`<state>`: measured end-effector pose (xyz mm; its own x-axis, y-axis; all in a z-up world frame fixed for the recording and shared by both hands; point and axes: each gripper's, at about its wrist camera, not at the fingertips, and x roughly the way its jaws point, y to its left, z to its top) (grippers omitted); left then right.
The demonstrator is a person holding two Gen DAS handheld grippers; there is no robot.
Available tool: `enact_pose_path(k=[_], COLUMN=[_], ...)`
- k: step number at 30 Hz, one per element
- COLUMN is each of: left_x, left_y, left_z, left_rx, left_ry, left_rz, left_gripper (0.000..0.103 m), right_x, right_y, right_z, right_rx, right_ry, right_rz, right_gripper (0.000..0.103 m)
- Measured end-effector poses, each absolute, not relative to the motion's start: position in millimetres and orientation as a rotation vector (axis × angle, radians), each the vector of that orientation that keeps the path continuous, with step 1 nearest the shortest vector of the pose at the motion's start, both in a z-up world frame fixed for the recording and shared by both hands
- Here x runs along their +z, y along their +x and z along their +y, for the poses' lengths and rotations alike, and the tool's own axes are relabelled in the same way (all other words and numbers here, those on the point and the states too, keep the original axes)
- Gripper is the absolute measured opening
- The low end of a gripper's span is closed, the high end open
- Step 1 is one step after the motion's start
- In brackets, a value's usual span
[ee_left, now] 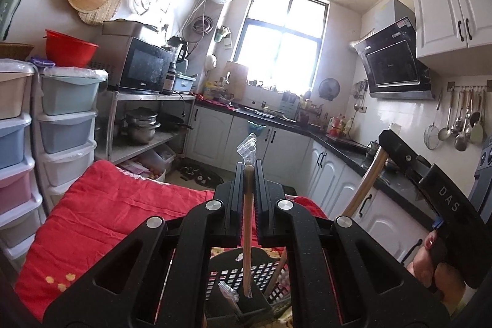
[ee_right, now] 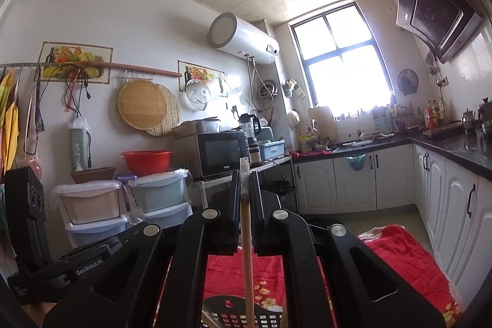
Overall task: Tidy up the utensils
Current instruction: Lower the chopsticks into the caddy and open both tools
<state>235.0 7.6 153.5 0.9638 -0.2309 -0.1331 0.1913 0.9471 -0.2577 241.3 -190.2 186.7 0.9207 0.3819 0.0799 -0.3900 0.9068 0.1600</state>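
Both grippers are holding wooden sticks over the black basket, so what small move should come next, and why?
Probably lower the left gripper a little, then open it. Its wooden utensil hangs upright with its lower tip already inside the black basket, so a short drop should land it there. The right gripper can follow.

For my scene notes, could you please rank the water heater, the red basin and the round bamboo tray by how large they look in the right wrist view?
1. Water heater, largest.
2. and 3. Round bamboo tray and red basin look about alike; I will not rank them.
The basin stands nearer the camera, so true sizes stay unsure.
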Motion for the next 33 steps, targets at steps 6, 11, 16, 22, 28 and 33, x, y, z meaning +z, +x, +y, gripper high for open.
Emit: enact_pose_path(k=[6,11,16,22,28,33], left_x=[139.0,130.2,120.8,113.1,111.7,110.9], left_y=[240.0,240.1,241.4,244.3,243.9,239.6], left_z=[5.6,2.5,-2.0,-5.6,-3.8,-0.9], left_rx=[-0.188,-0.188,-0.202,-0.213,-0.217,-0.212], left_ry=[-0.239,-0.231,-0.229,-0.221,-0.222,-0.216], left_rz=[0.175,0.186,0.212,0.243,0.267,0.275], left_gripper=[0.003,0.003,0.003,0.003,0.003,0.01], right_x=[168.6,154.8,143.0,133.4,128.7,127.2], right_y=[250.1,256.7,260.7,262.7,259.5,251.7], right_z=[-185.7,-183.6,-183.9,-186.3,-188.9,-190.7], right_rx=[0.386,0.372,0.356,0.338,0.342,0.349], right_ry=[0.171,0.173,0.178,0.181,0.183,0.169], right_rz=[-0.022,0.0,0.026,0.065,0.093,0.105], right_gripper=[0.006,0.006,0.006,0.007,0.019,0.025])
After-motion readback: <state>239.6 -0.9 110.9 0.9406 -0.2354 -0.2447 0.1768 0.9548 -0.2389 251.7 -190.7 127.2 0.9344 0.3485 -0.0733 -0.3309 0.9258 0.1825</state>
